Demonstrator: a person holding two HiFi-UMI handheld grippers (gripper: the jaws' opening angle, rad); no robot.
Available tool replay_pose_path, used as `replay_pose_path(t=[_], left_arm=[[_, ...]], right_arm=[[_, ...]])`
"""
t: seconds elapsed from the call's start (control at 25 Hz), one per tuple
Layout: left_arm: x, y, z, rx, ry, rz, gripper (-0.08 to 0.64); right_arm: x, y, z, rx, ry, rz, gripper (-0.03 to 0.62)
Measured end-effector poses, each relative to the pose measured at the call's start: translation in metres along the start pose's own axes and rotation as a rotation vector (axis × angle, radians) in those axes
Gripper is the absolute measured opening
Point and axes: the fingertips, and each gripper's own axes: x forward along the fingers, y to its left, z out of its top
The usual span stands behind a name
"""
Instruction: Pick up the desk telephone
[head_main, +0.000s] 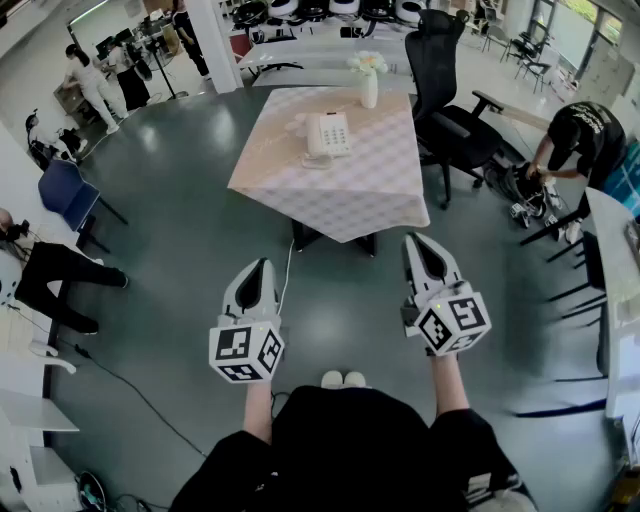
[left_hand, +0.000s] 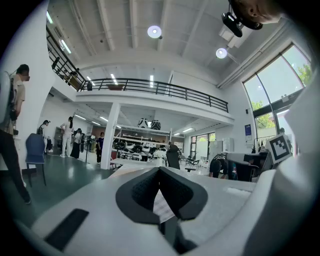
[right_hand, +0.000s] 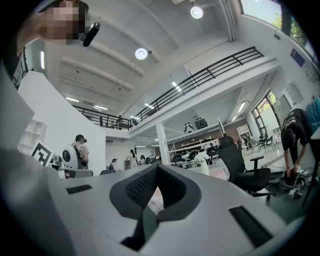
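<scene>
**Phone sits on checked table; both grippers clenched, empty**

Head view: a glossy grey-green floor (head_main: 180, 250) in an open workshop. At center is a table (head_main: 340, 195) under a pale checked cloth. The white desk telephone (head_main: 328, 134) rests on the cloth near a white vase (head_main: 369, 88) of flowers. A black office chair (head_main: 445, 100) stands at the table's right and a blue chair (head_main: 65, 190) is at far left. A person (head_main: 580, 140) bends over gear at right; the white print on the shirt back is too small to read. The left gripper (head_main: 260, 266) and right gripper (head_main: 414, 241) are held level, well short of the table, each w/ a cube of b&w square markers.

Left gripper view: a mezzanine railing (left_hand: 150, 87), a white pillar (left_hand: 111, 135) and round ceiling lights. The jaws are pressed together w/ nothing held. A pale checked patch past the tips is prob. the cloth.

Right gripper view: the same hall, w/ the office chair at right. The jaws are closed tight and empty.
</scene>
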Motion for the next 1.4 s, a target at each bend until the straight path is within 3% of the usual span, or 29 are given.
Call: replay_pose_path(t=[1.4], left_arm=[[0.055,-0.003,-0.023,-0.022,0.055,0.060,0.000]], right_arm=[[0.043,-0.061,-0.023,0.074,0.038,0.006,-0.008]])
